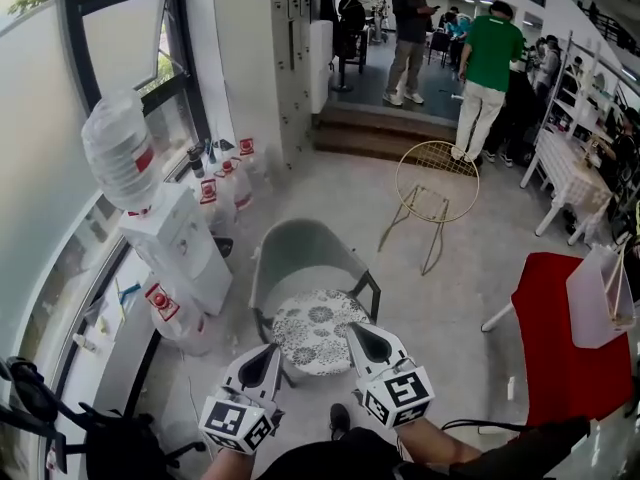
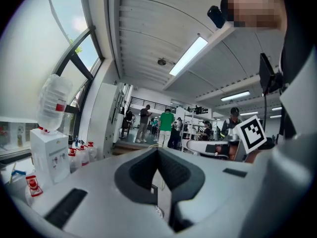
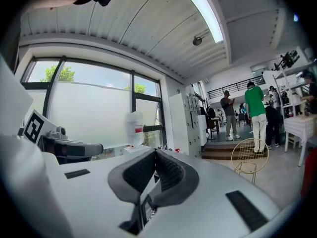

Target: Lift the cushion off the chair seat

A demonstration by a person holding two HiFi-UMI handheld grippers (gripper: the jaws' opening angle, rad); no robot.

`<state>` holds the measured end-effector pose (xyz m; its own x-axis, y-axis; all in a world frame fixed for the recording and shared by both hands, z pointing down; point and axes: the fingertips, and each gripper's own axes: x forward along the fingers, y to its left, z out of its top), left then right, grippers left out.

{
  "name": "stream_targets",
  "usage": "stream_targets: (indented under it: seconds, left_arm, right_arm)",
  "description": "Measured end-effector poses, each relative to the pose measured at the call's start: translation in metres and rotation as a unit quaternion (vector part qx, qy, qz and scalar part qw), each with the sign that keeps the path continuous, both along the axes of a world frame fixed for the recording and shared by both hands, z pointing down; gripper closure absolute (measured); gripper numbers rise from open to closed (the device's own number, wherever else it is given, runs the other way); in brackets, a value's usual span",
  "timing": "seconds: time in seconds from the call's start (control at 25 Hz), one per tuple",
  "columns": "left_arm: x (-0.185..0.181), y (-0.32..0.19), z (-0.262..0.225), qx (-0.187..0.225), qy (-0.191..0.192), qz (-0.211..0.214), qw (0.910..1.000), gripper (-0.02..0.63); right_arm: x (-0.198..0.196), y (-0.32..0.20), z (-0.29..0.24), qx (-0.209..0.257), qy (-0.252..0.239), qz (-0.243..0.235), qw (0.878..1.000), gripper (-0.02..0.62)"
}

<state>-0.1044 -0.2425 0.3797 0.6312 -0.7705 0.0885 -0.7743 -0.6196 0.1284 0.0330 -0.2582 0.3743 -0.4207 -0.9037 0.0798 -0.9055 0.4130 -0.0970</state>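
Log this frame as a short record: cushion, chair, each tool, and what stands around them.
cushion: round, floral print, lying flat on the seat, not lifted
chair: grey-green shell, dark legs, backrest away from the person
left tool: jaws together, nothing between them, near the cushion's left front edge
right tool: jaws together, nothing between them, tip over the cushion's right edge in the head view; contact cannot be told
water dispenser: left of the chair, bottle on top
wire chair: gold, beyond the chair
red chair: at right
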Motion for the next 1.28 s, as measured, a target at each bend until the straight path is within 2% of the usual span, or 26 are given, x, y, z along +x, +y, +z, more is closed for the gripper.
stream_targets:
  seconds: [0.2, 0.52, 0.68, 0.72, 0.8, 0.84, 0.96, 1.28]
  left_arm:
    - [0.026, -0.042, 0.0, 0.004, -0.012, 0.009, 0.9999, 0.598]
    - [0.057, -0.09, 0.013, -0.02, -0.025, 0.001, 0.9995, 0.598]
    - [0.064, -0.106, 0.029, -0.03, -0.041, 0.011, 0.9987, 0.598]
    - [0.065, -0.112, 0.032, -0.028, -0.043, 0.013, 0.9986, 0.598]
    - [0.065, -0.125, 0.04, -0.028, -0.045, 0.019, 0.9984, 0.598]
    - [0.064, -0.13, 0.045, -0.032, -0.05, 0.024, 0.9979, 0.598]
    - [0.06, -0.142, 0.066, -0.053, -0.069, 0.046, 0.9952, 0.598]
    - [0.045, -0.164, 0.115, -0.092, -0.096, 0.097, 0.9863, 0.598]
  right_arm:
    - [0.022, -0.038, -0.001, 0.006, -0.007, -0.002, 1.0, 0.589]
    - [0.049, -0.081, 0.014, -0.003, -0.011, -0.015, 1.0, 0.588]
    - [0.056, -0.098, 0.03, -0.018, -0.015, -0.011, 1.0, 0.584]
    - [0.056, -0.103, 0.034, -0.02, -0.013, -0.011, 1.0, 0.573]
    - [0.054, -0.113, 0.043, -0.025, -0.001, -0.009, 1.0, 0.488]
    - [0.052, -0.116, 0.049, -0.029, 0.008, -0.004, 1.0, 0.488]
    - [0.044, -0.127, 0.07, -0.046, 0.027, 0.013, 0.999, 0.485]
    - [0.04, -0.146, 0.156, -0.134, 0.005, 0.067, 0.989, 0.428]
